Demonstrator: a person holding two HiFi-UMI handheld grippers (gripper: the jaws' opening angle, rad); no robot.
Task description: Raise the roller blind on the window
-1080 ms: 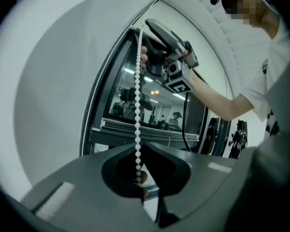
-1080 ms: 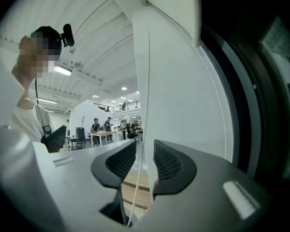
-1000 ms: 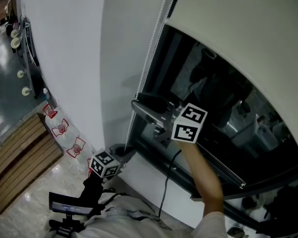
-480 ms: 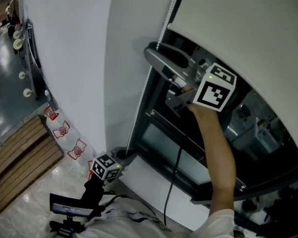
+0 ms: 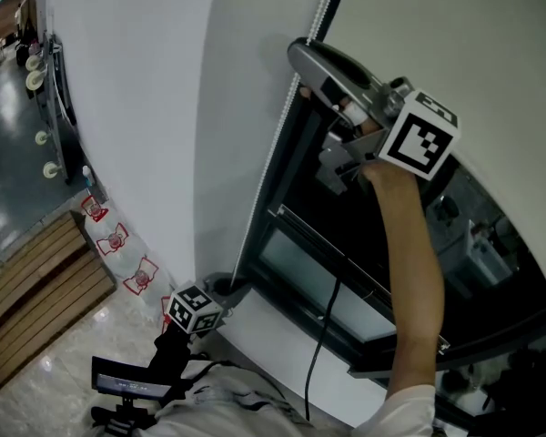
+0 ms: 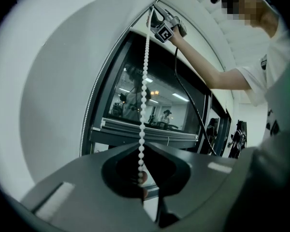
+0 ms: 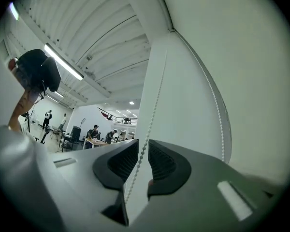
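My left gripper (image 5: 229, 286) sat low, by the lower left corner of the window (image 5: 309, 262). Its jaws were pinched together on the bead chain (image 5: 275, 148), which ran straight up from them along the left side of the frame. My right gripper (image 5: 302, 55) was up high on the same chain, just beside the left end of the roller blind (image 5: 455, 35) at its bottom edge. Its 2 jaws had just been closing, yet a narrow gap remained between the ribbed pads (image 7: 156, 162). The chain passed through that gap without being squeezed, as far as I could see. The blind covered the top of the window, with dark glass bare beneath it. A second strand (image 7: 215, 102) of chain hung close by.
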